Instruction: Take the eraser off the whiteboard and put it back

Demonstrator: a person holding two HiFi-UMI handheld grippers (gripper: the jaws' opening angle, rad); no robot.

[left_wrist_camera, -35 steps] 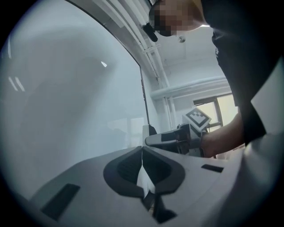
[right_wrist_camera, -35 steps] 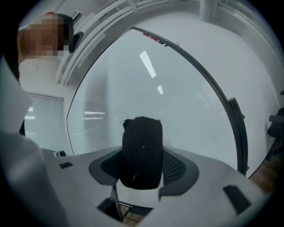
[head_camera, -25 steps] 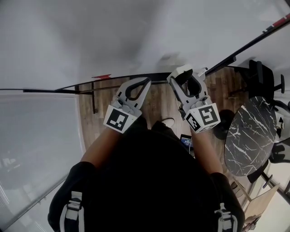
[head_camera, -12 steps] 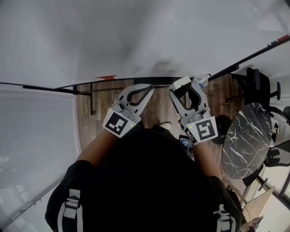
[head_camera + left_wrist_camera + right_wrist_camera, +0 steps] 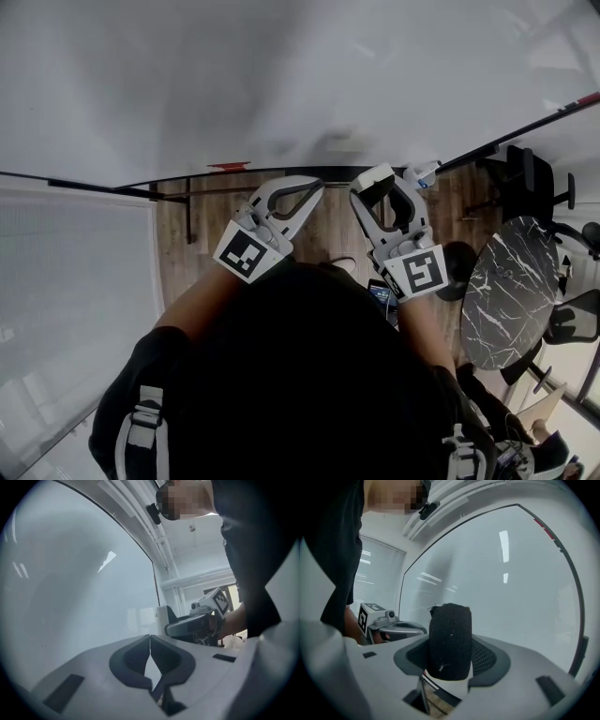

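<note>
Black top (image 5: 300, 375); left tool (image 5: 316, 185), right tool (image 5: 401, 174) grey-white, black-white marker cubes (image 5: 246, 255).

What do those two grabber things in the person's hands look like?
The left gripper and right gripper are pale grey plastic claws with curved fingers and dark textured pads. Each carries a white cube with black square markers. The person wears a black short-sleeved top.

Eraser (image 5: 450, 630) faced in fuzzy matt black felt on smooth white plastic, my right gripper (image 5: 450, 656) and left gripper (image 5: 150, 639) in matt pale-grey plastic, dark textured pads (image 5: 486, 656), whiteboard (image 5: 511, 597) smooth and glossy, floor (image 5: 328, 220) of wood planks, table (image 5: 511, 281) of black white-veined marble.
</note>
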